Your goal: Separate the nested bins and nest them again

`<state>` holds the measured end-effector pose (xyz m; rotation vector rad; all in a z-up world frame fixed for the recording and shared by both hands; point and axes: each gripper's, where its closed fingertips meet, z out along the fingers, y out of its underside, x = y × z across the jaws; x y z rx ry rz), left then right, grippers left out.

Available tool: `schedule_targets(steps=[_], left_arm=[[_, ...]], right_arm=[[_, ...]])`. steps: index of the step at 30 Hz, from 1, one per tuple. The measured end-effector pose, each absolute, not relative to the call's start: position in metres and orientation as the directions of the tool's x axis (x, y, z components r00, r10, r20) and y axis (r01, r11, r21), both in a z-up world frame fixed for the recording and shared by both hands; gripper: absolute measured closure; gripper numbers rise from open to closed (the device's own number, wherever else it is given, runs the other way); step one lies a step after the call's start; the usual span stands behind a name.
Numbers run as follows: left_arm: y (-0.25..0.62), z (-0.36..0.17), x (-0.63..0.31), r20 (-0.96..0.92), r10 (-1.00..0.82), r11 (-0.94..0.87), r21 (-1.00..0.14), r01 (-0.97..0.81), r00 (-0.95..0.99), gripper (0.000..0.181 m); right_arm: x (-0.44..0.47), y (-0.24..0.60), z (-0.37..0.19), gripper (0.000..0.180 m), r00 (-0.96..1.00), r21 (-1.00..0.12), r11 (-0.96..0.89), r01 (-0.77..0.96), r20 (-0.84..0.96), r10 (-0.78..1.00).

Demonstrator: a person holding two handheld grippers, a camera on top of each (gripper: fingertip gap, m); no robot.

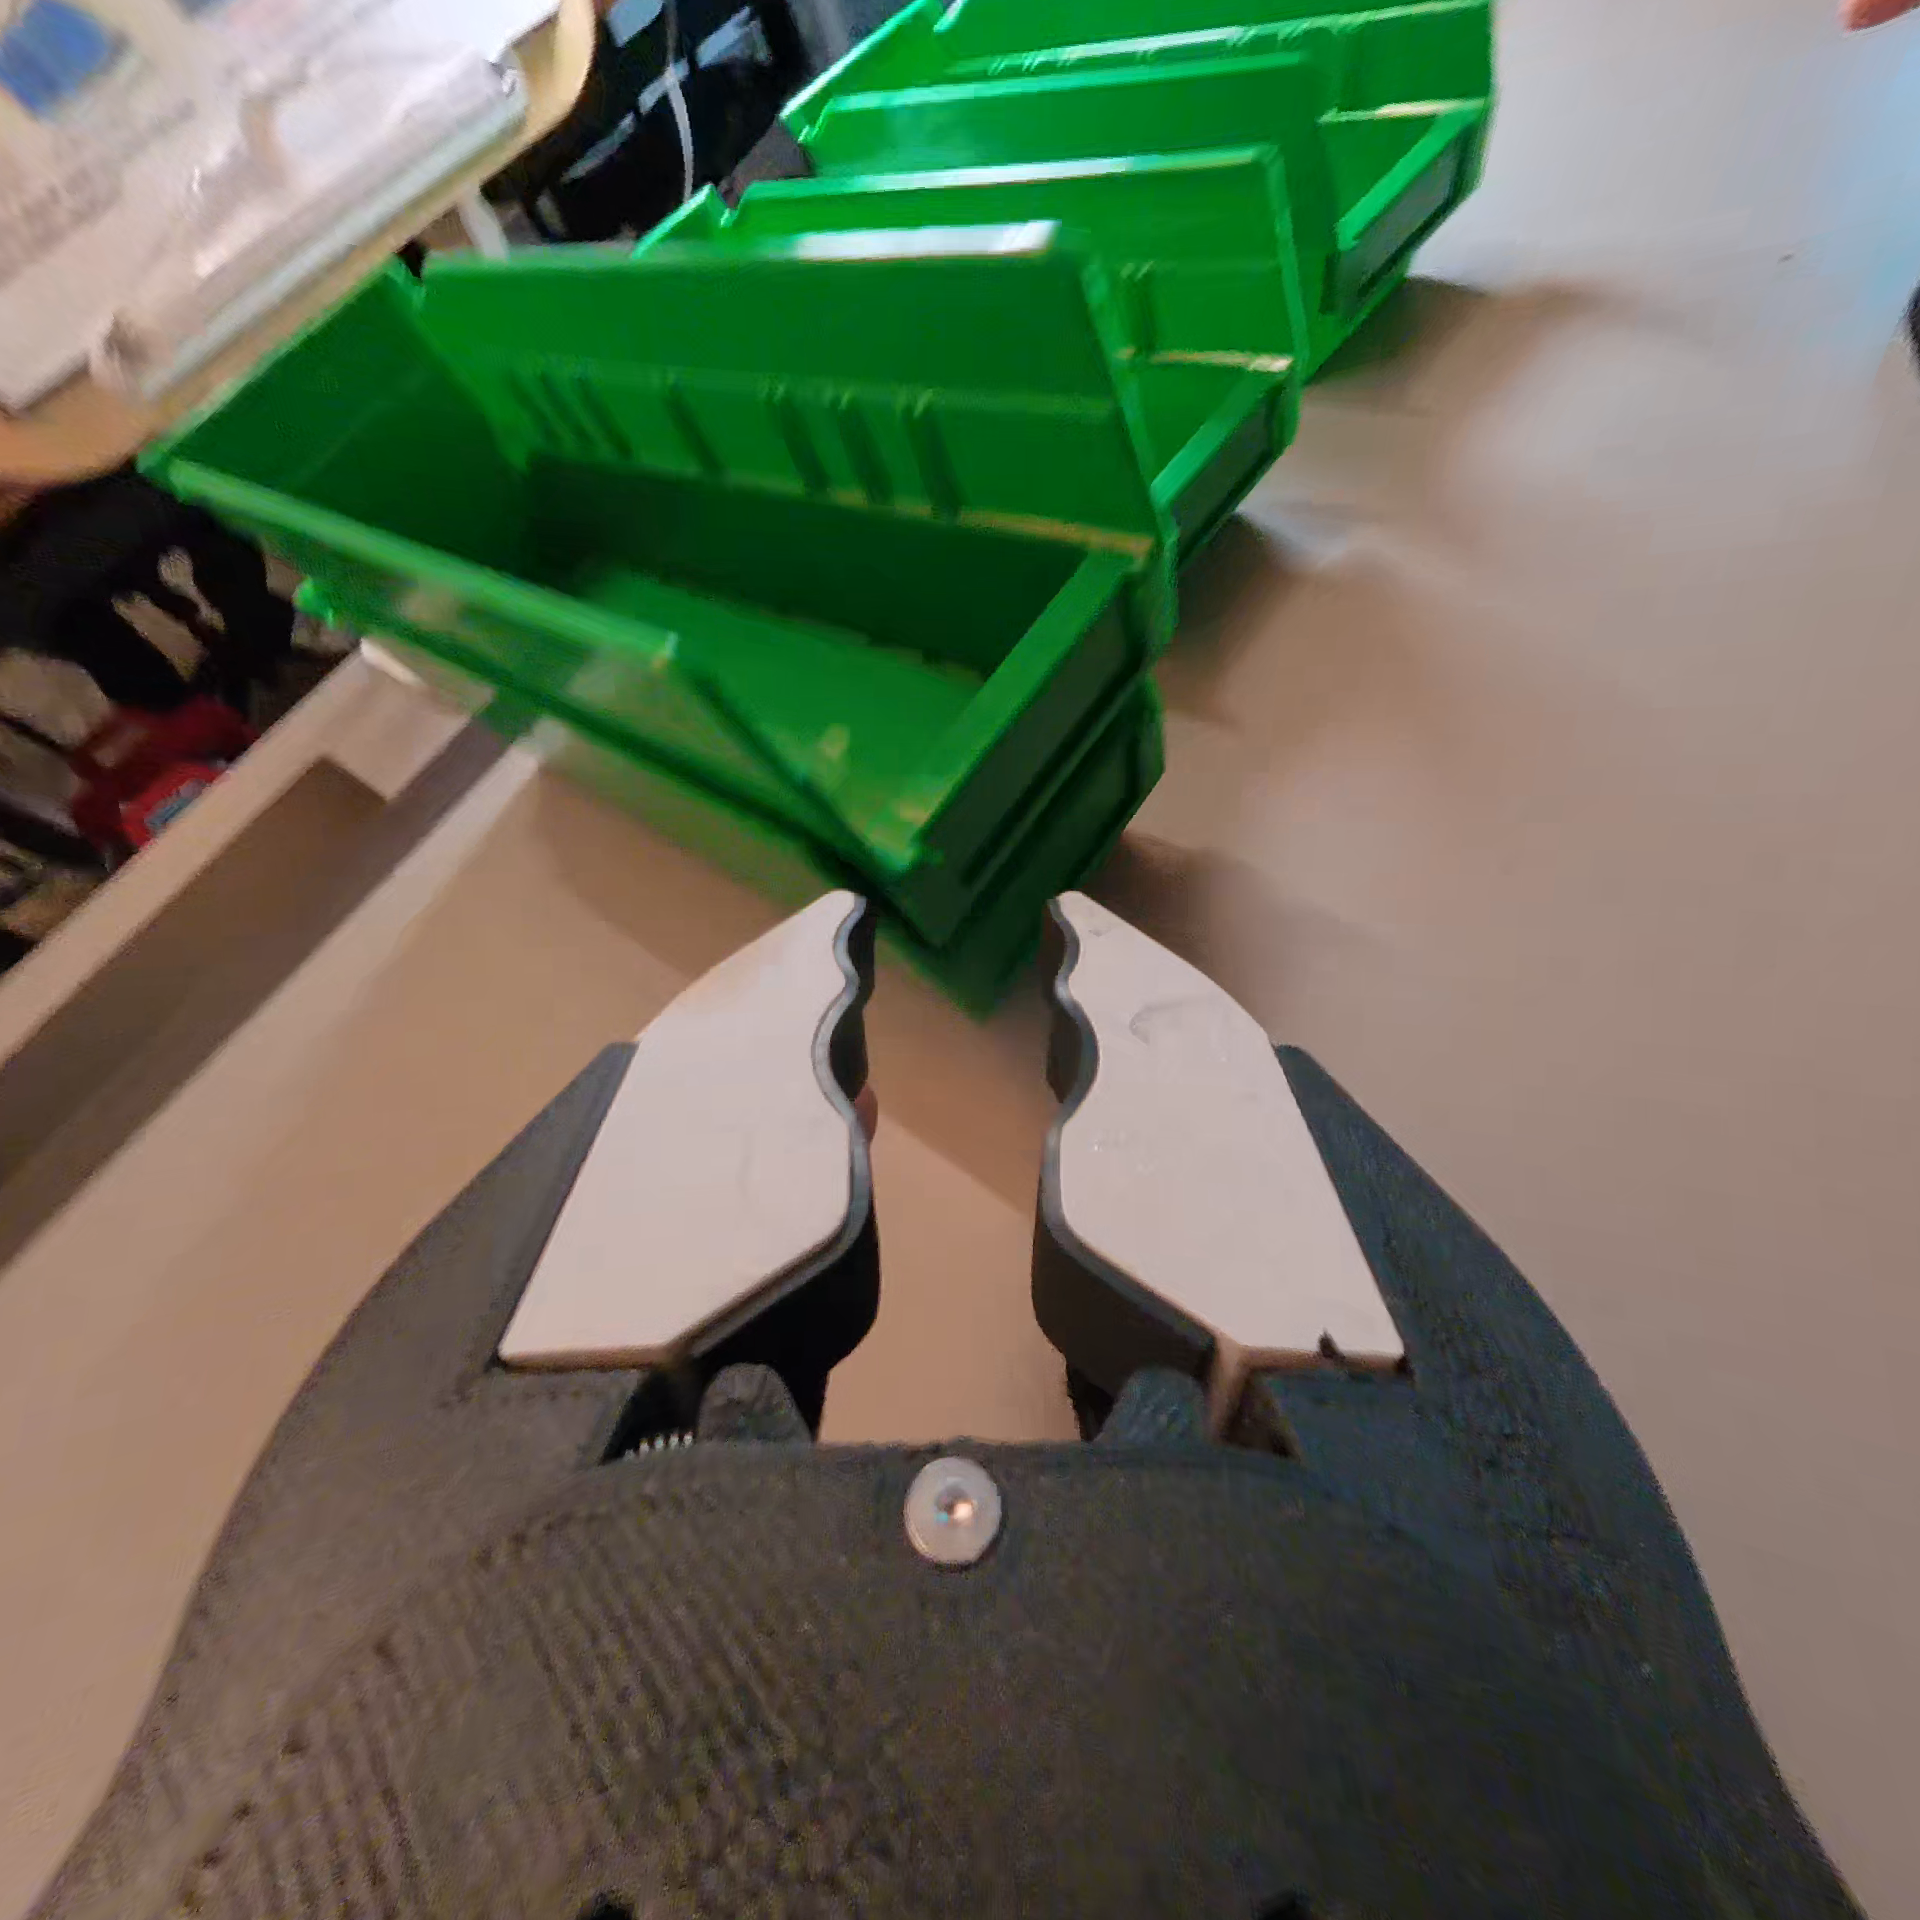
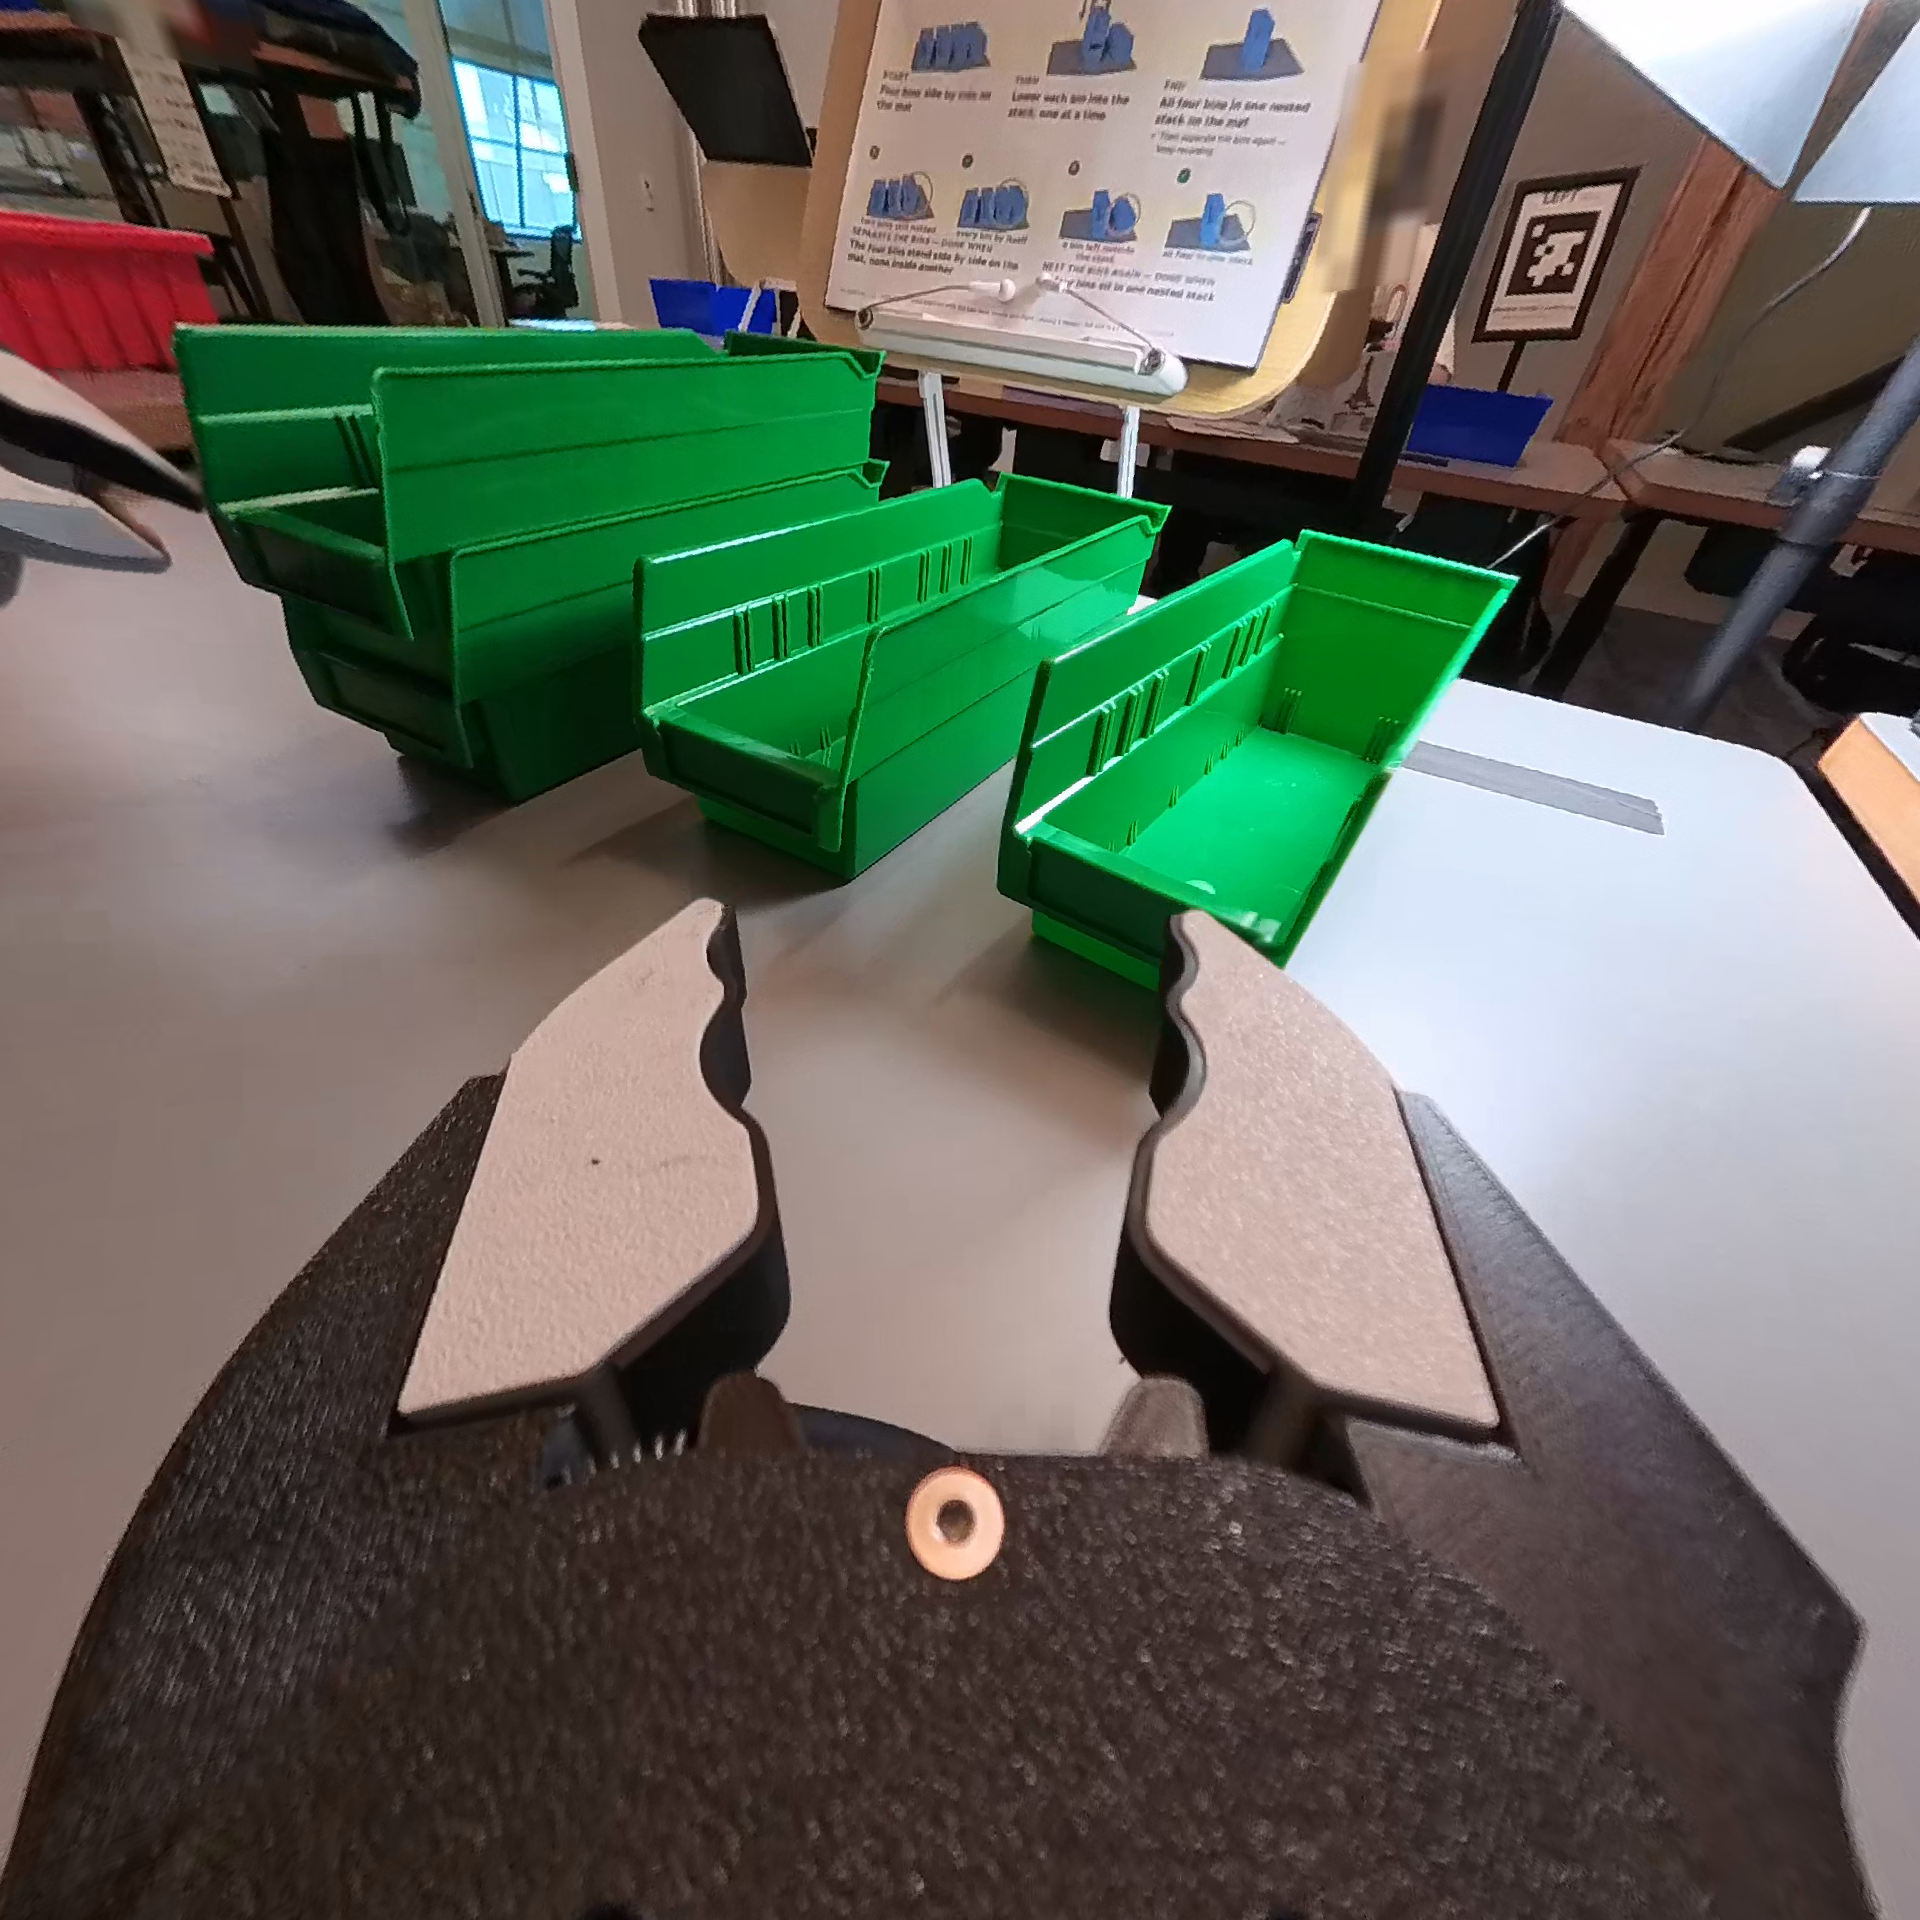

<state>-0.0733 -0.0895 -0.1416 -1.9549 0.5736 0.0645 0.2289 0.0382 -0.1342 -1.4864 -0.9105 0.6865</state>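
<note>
In the left wrist view, the left gripper [image 1: 958,914] is hovering low over the tan table [image 1: 1507,831] with its jaws standing a narrow gap apart and gripping nothing; its tips are sitting just at the near corner of a nested pair of green bins [image 1: 748,644], the upper bin lying tilted inside the lower one. Beyond that pair, two more green bins [image 1: 1195,208] are lining up farther back. In the right wrist view, the right gripper [image 2: 951,930] is waiting with its jaws spread wide and empty above the table [image 2: 1558,1039]. The nearest single bin [image 2: 1216,769] is standing just ahead of the right finger, a second single bin [image 2: 883,665] is sitting beside it to the left, and the nested stack [image 2: 499,561] is resting farthest left. An instruction sheet on a stand [image 2: 1081,177] is standing behind the bins
</note>
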Motion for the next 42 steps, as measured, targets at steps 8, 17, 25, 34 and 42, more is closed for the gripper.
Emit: schedule_targets(steps=[8, 17, 25, 34, 42], left_arm=[[-0.065, -0.193, -0.092, -0.258, -0.376, -0.425, -0.806, -0.413, 0.89, 0.143], [-0.041, -0.191, -0.075, -0.276, -0.516, -0.323, -0.814, -0.483, 0.811, 0.141], [-0.042, -0.188, -0.099, -0.175, -0.491, -0.349, -0.858, -0.377, 0.854, 0.133], [-0.041, -0.185, -0.096, -0.172, -0.496, -0.326, -0.872, -0.365, 0.851, 0.133], [-0.043, -0.181, -0.089, -0.189, -0.488, -0.311, -0.875, -0.372, 0.852, 0.133]], right_arm=[[0.21, 0.03, -0.143, 0.103, 0.445, -0.966, 0.03, 0.259, 0.146, 0.883], [0.113, 0.01, -0.164, 0.102, 0.045, -0.72, 0.383, 0.579, 0.497, 0.867], [0.046, 0.024, -0.182, 0.107, -0.181, -0.435, 0.595, 0.676, 0.684, 0.707], [0.045, 0.075, -0.219, 0.136, -0.343, -0.074, 0.577, 0.813, 0.741, 0.578], [0.048, 0.076, -0.225, 0.152, -0.391, -0.085, 0.567, 0.819, 0.641, 0.661]])
